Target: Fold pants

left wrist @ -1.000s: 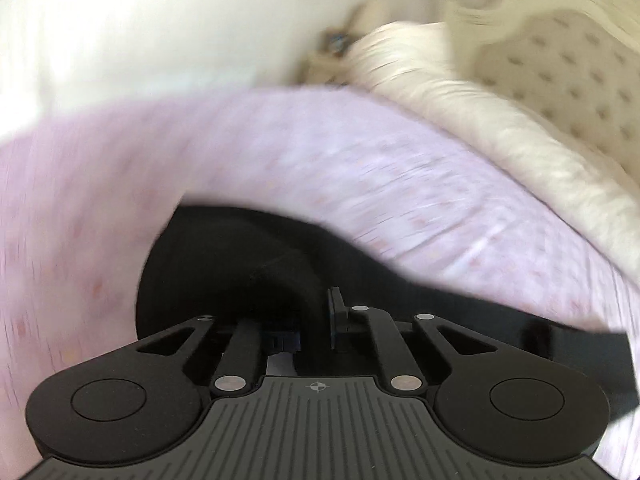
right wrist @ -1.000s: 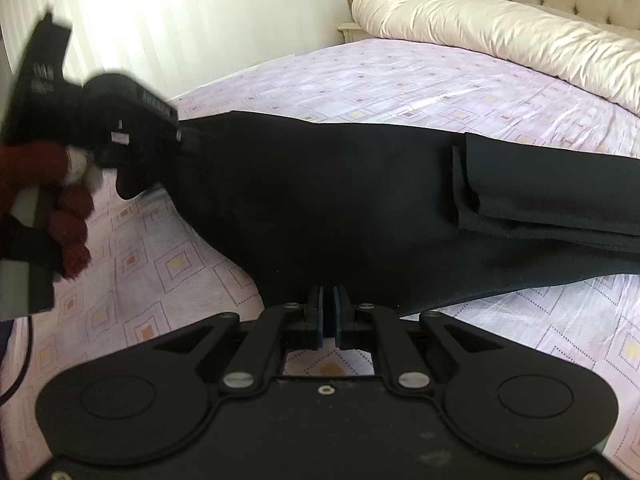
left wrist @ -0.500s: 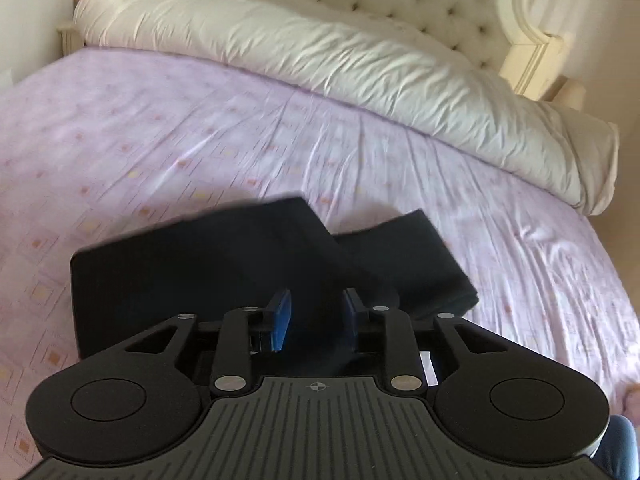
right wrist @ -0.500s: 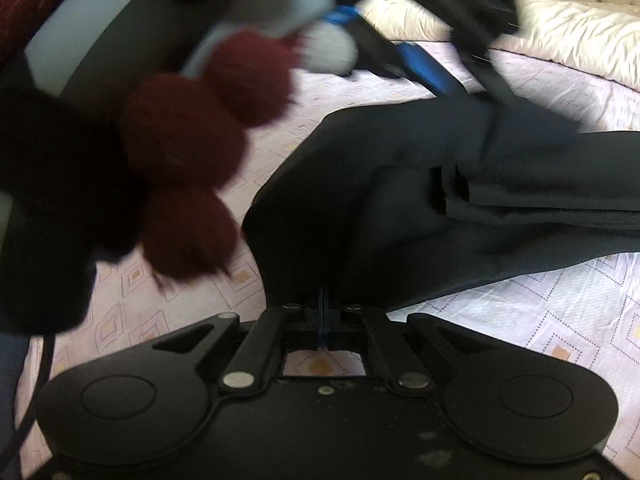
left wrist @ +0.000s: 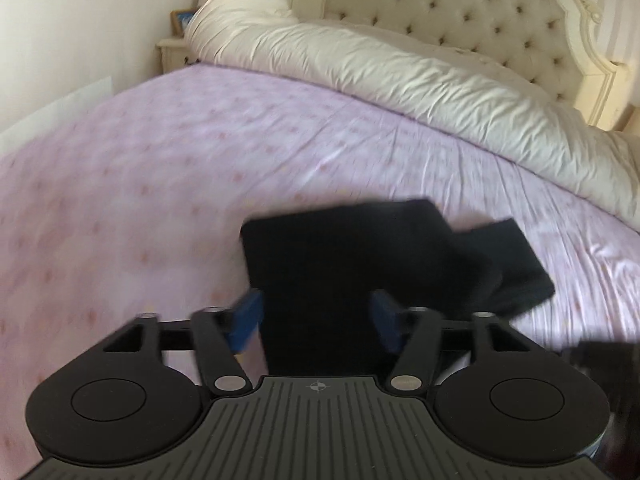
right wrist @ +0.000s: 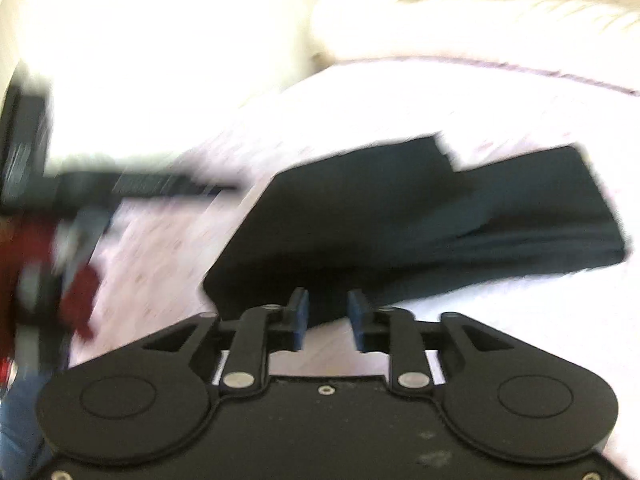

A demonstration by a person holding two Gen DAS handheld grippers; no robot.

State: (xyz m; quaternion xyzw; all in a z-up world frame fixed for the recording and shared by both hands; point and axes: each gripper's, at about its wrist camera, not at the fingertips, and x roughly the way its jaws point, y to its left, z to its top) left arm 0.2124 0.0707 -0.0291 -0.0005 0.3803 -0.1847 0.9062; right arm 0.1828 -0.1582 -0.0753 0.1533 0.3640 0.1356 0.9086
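Both hand-held grippers just opened, off pants (left wrist: 352, 264).

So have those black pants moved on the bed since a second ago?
Yes. The pants were stretched long across the purple sheet; now they're folded over toward the white duvet.

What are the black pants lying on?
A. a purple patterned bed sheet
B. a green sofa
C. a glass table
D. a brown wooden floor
A: the folded black pants rest on the purple patterned bed sheet, with a white duvet bunched up toward the tufted headboard.
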